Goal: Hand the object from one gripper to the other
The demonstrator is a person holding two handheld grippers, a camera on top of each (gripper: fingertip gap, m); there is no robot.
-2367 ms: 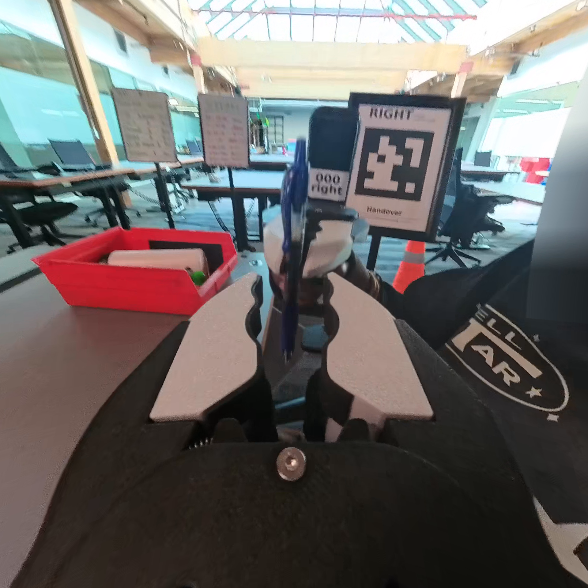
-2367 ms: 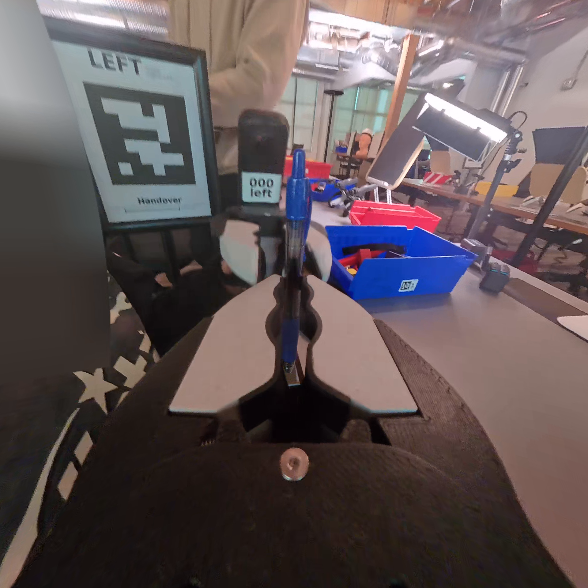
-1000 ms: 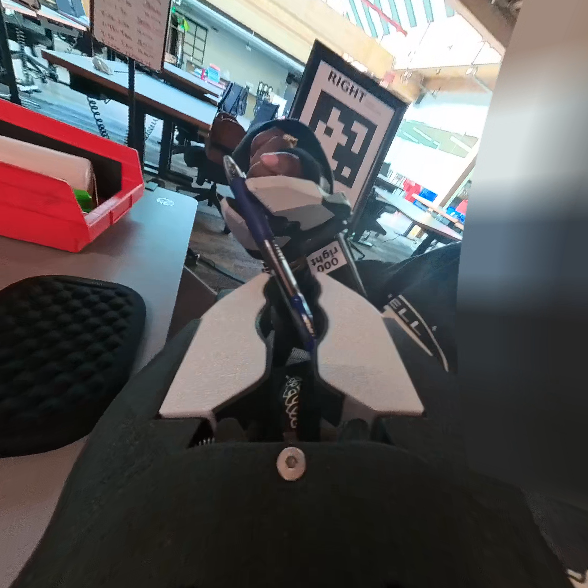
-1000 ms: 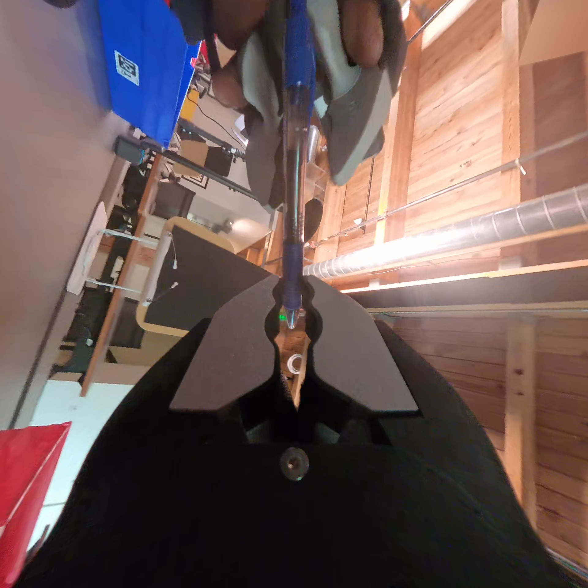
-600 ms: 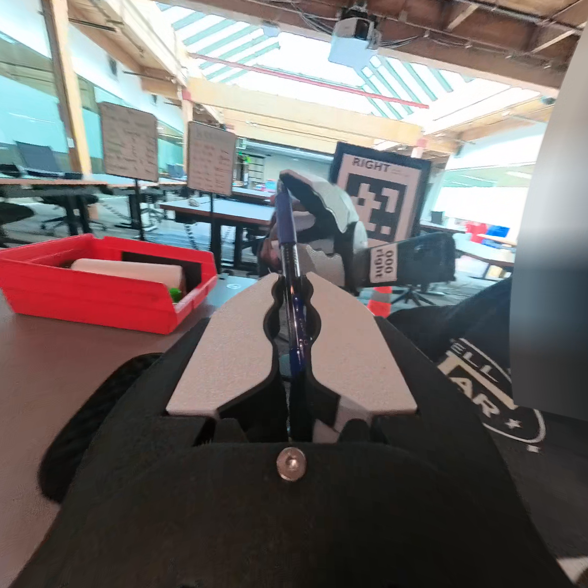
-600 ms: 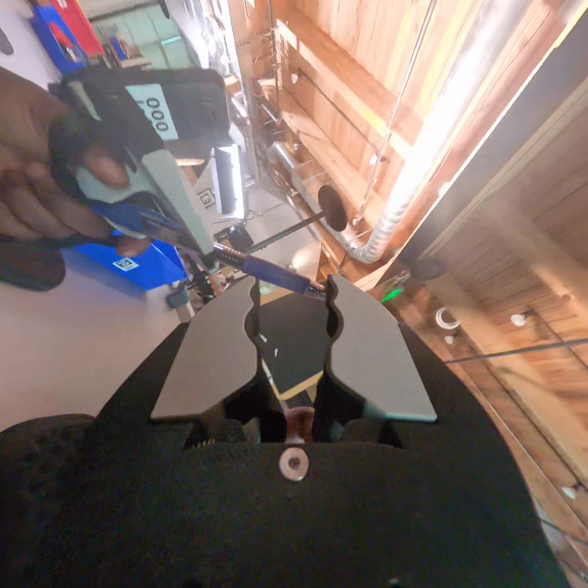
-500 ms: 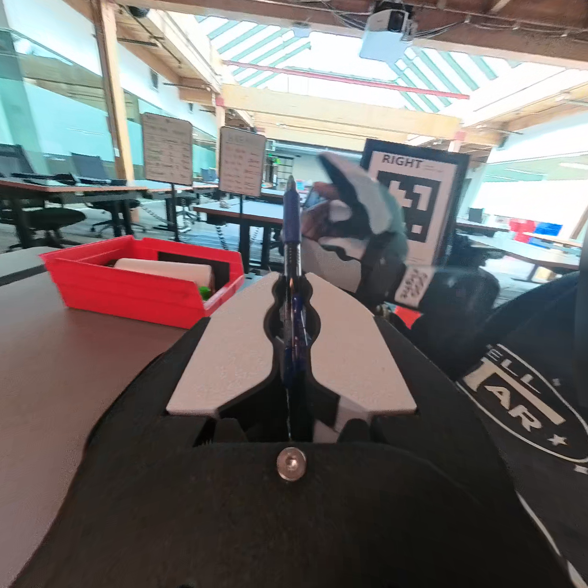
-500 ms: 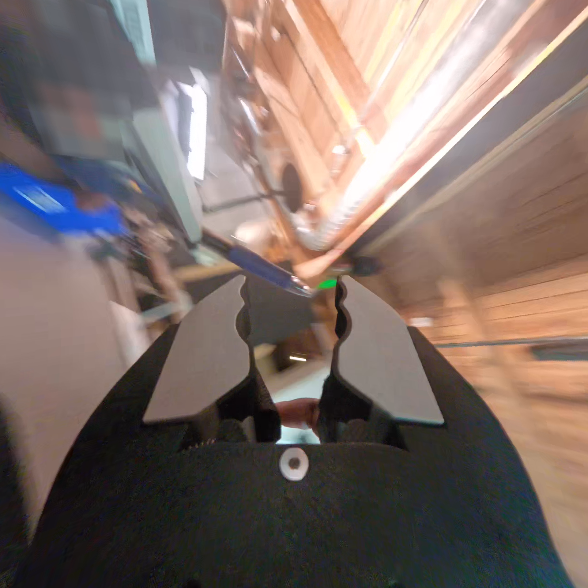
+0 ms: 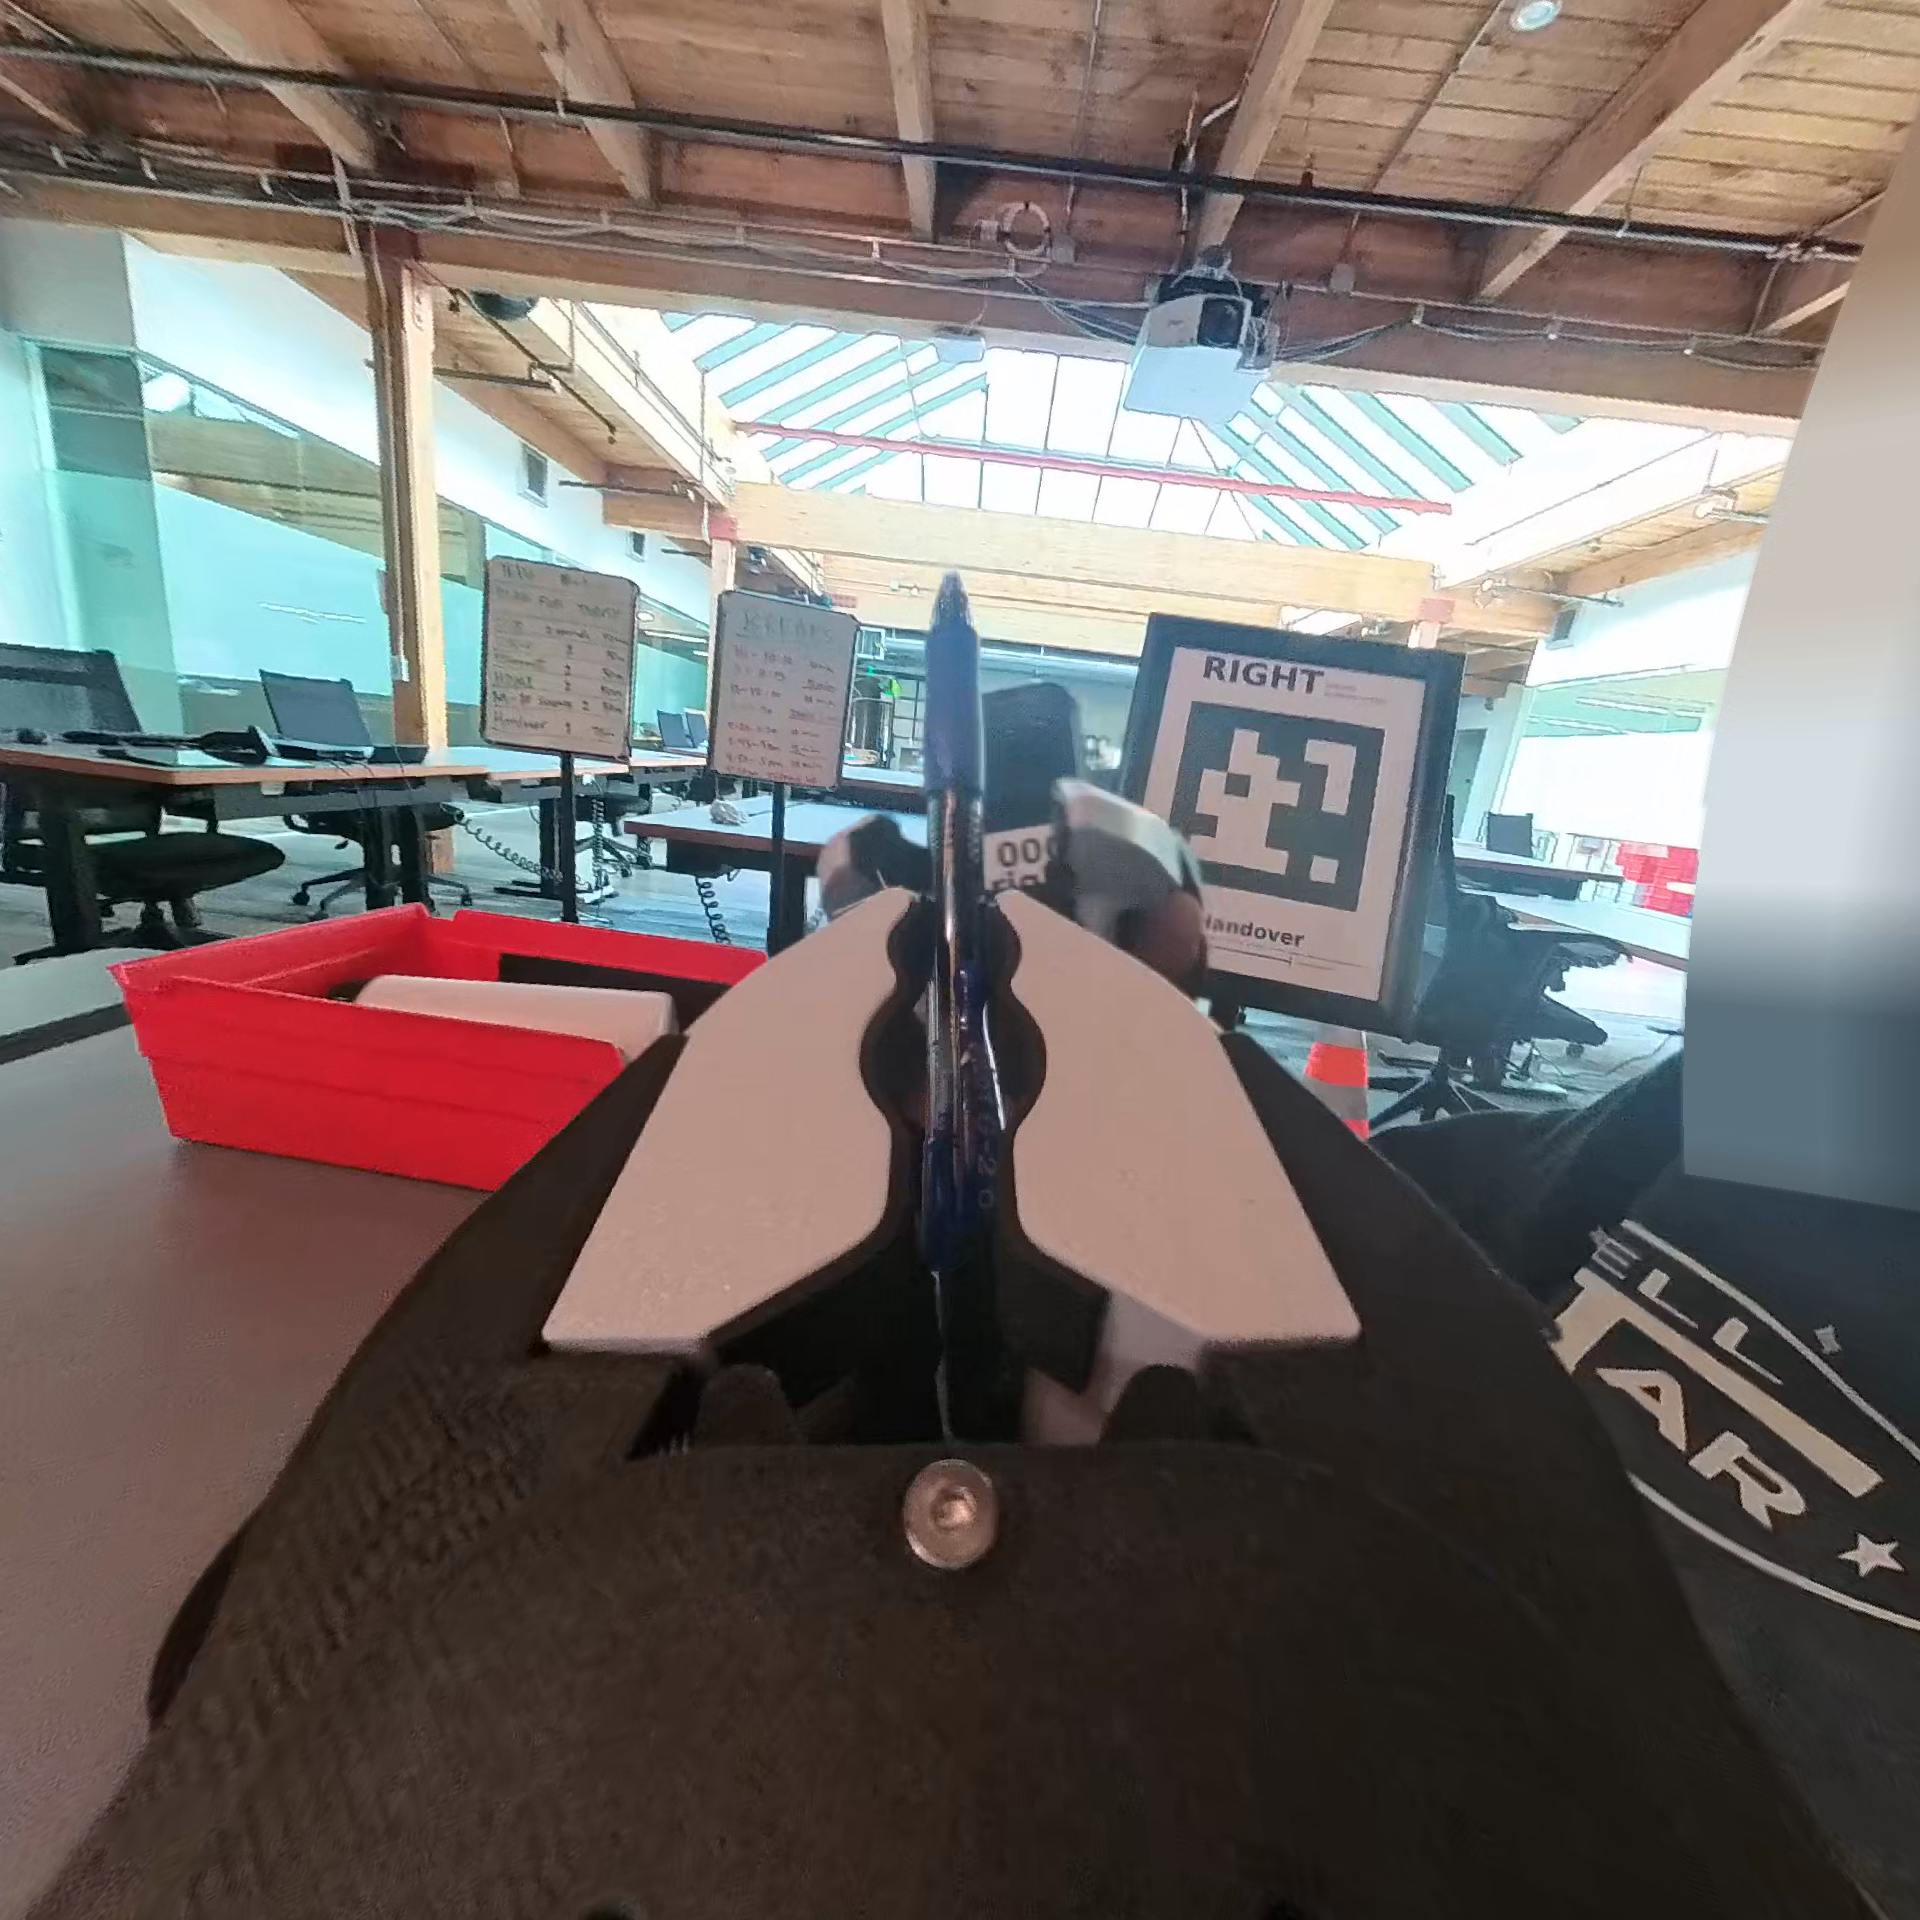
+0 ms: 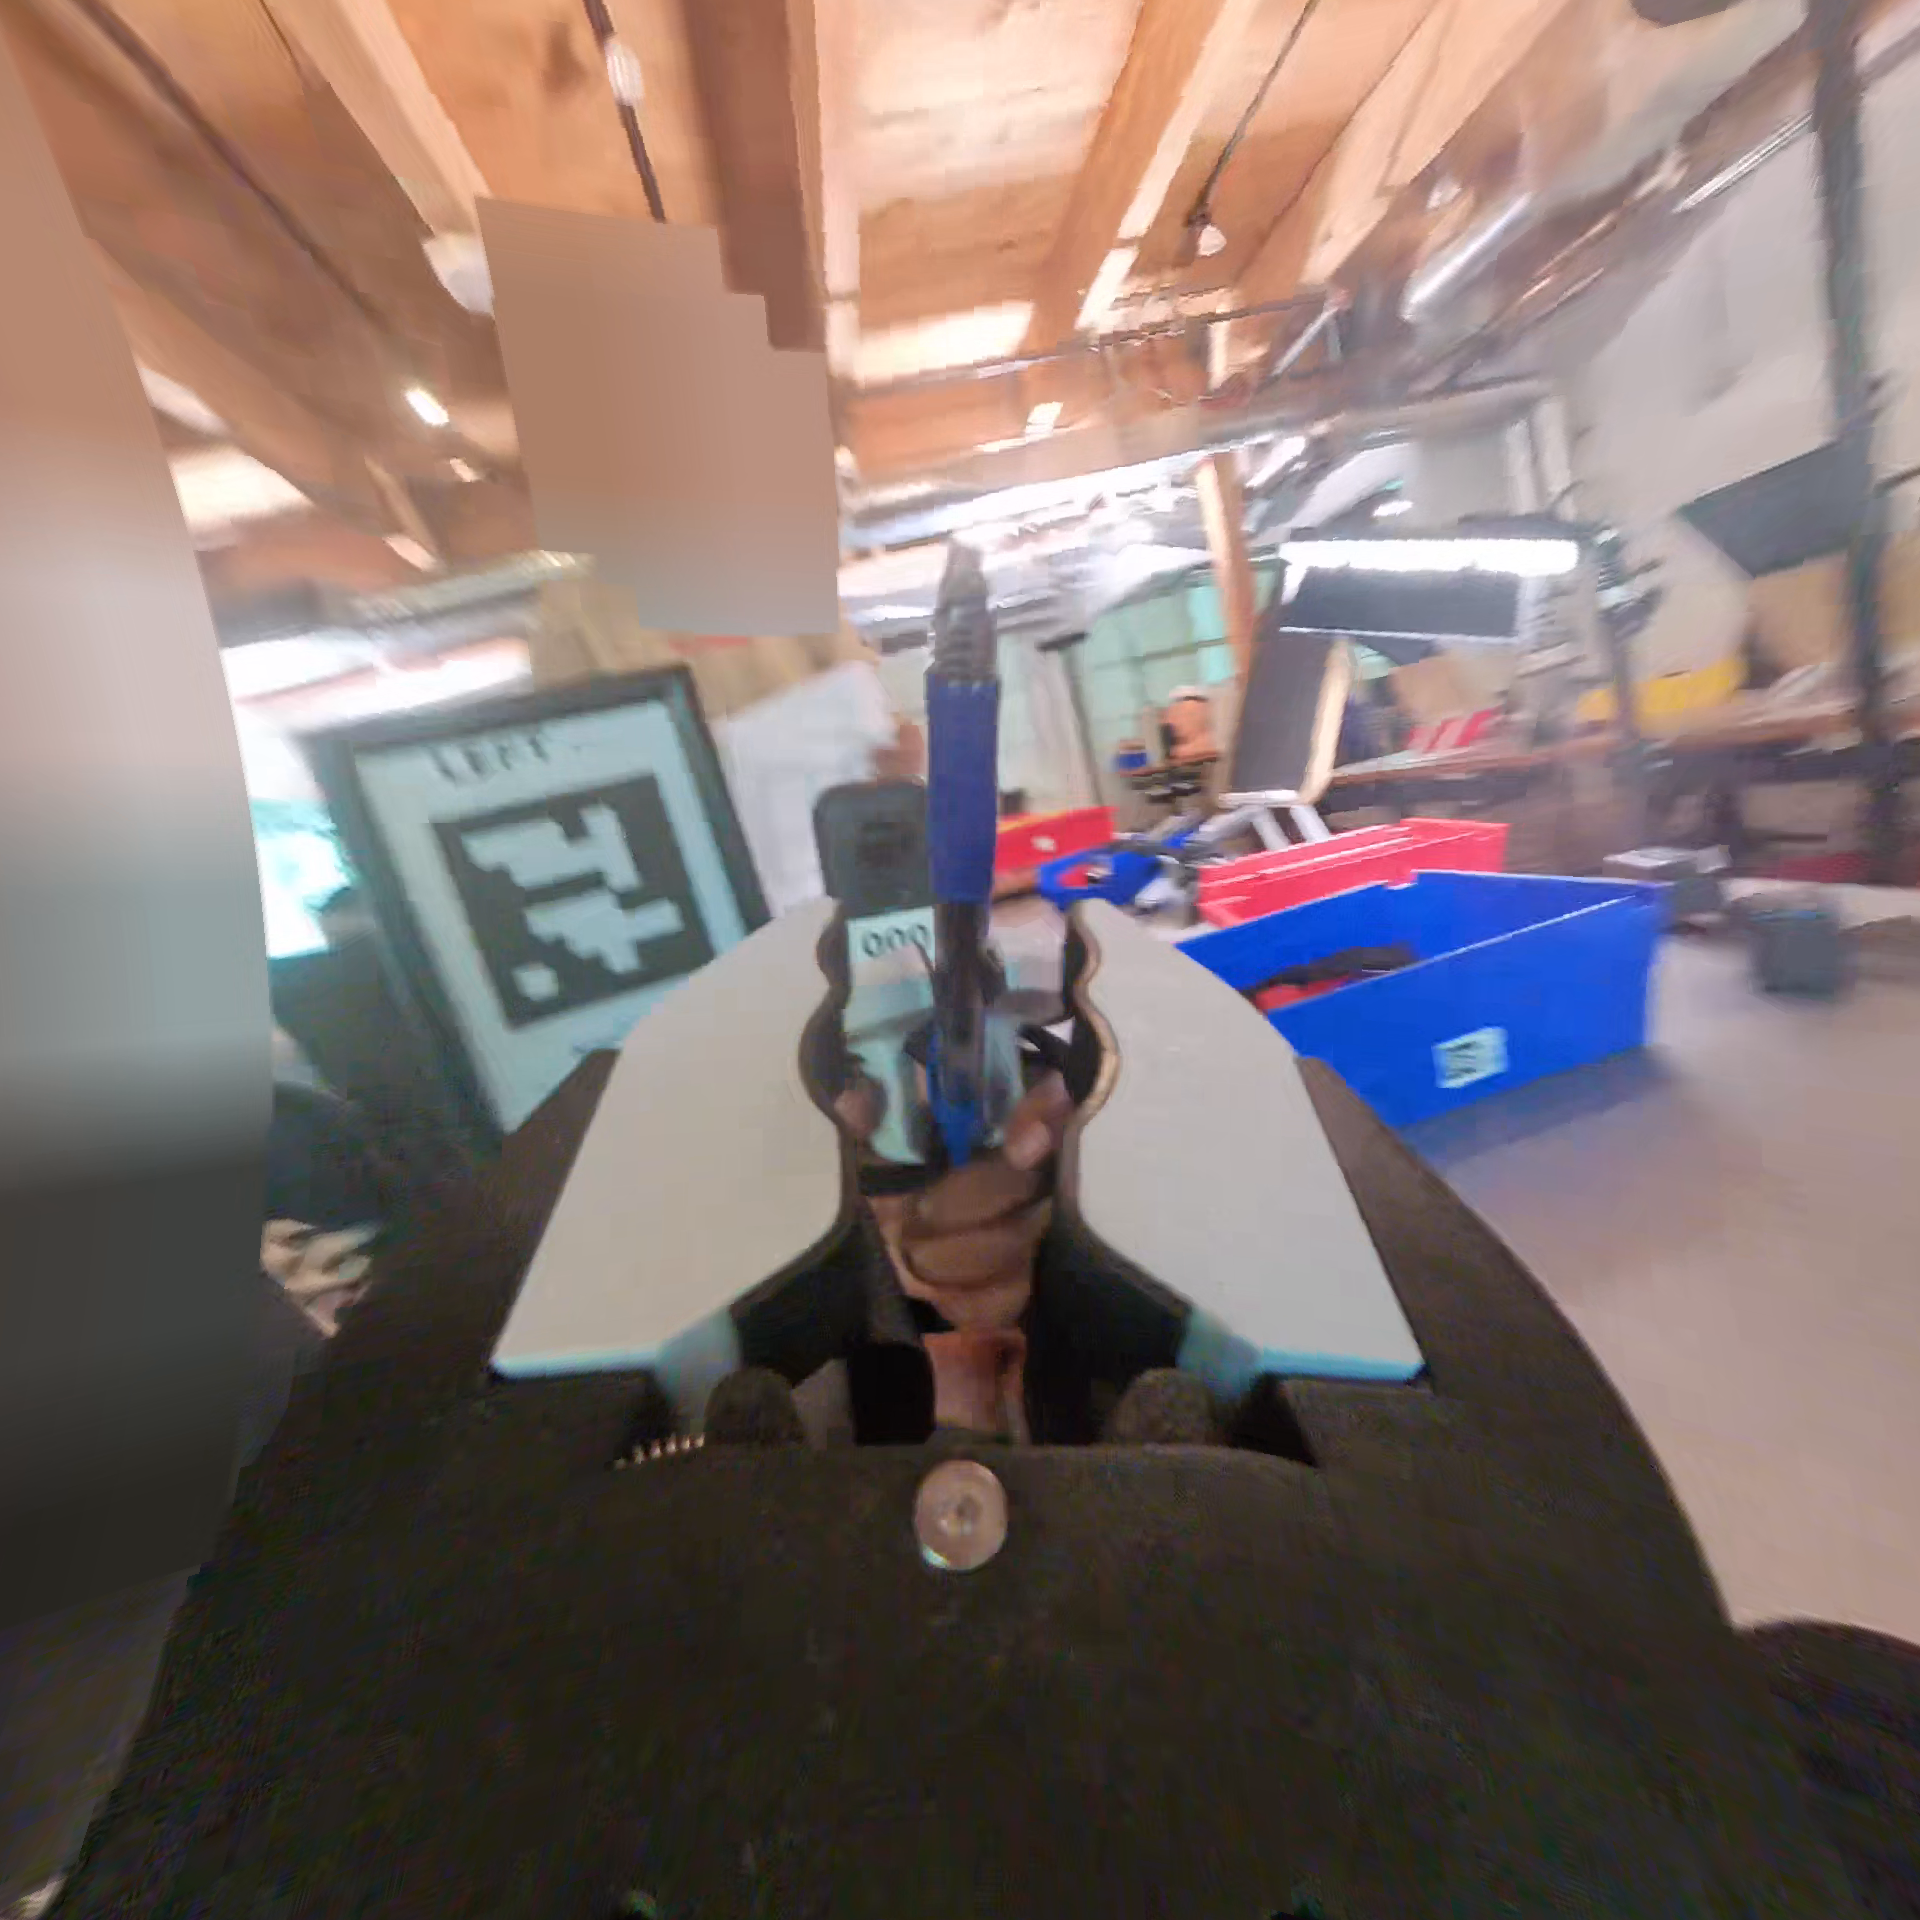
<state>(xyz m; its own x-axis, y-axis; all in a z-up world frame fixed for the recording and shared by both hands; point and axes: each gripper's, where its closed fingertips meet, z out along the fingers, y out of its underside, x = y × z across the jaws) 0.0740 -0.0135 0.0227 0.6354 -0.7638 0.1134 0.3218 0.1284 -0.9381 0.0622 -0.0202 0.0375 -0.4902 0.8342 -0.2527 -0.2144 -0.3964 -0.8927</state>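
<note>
A blue pen (image 9: 951, 748) stands upright between the white fingers of my left gripper (image 9: 954, 914), which is shut on its lower part. My right gripper (image 9: 997, 847) shows just behind the pen in the left wrist view, apart from it. In the right wrist view my right gripper (image 10: 951, 920) is open and empty, its fingers spread wide. Through the gap I see the pen (image 10: 958, 790) farther off, held at its base by the left gripper (image 10: 951, 1091) and a person's hand (image 10: 971, 1226).
A red bin (image 9: 343, 1070) with a white roll (image 9: 520, 1003) sits on the brown table (image 9: 208, 1299) at the left. A blue bin (image 10: 1507, 997) stands on the table at the right. A person's dark shirt (image 9: 1714, 1403) is close at the right. My two grippers' fingertips are within a few centimetres of each other.
A second ago both grippers held the pen. The right gripper has opened and drawn back from it. The left gripper has swung the pen upright and keeps hold of it.
</note>
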